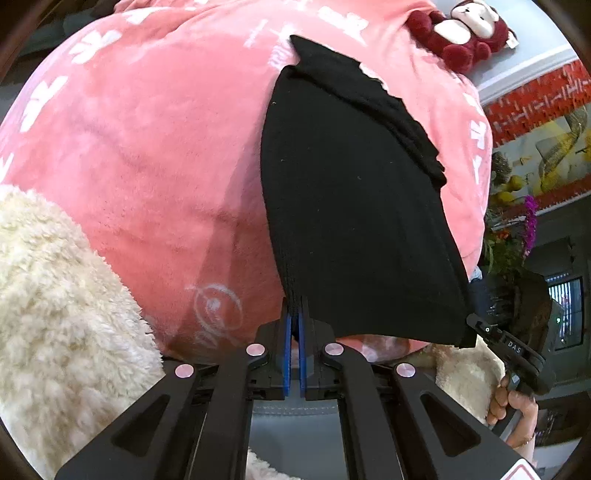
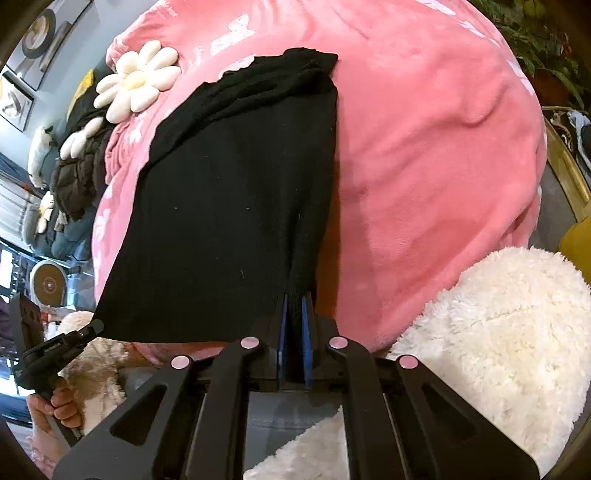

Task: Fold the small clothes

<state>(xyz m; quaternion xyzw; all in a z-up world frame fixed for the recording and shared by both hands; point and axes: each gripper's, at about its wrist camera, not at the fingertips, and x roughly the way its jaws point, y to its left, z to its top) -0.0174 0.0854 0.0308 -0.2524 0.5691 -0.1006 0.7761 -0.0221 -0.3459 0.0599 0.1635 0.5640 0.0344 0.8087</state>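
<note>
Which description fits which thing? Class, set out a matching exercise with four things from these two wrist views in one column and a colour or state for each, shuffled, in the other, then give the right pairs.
Things
1. black garment
2. blanket
3. flower cushion
4. plush toy

Descriptions
A. dark red and white
B. pink with white print
C. gripped at both near corners by the left gripper and right gripper
D. cream petals, yellow centre

Pairs: 1-C, 2-B, 3-D, 4-A

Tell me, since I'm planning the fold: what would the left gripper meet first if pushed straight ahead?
The black garment that the left gripper already pinches; beyond it, probably the pink blanket, though depth is unclear.
</note>
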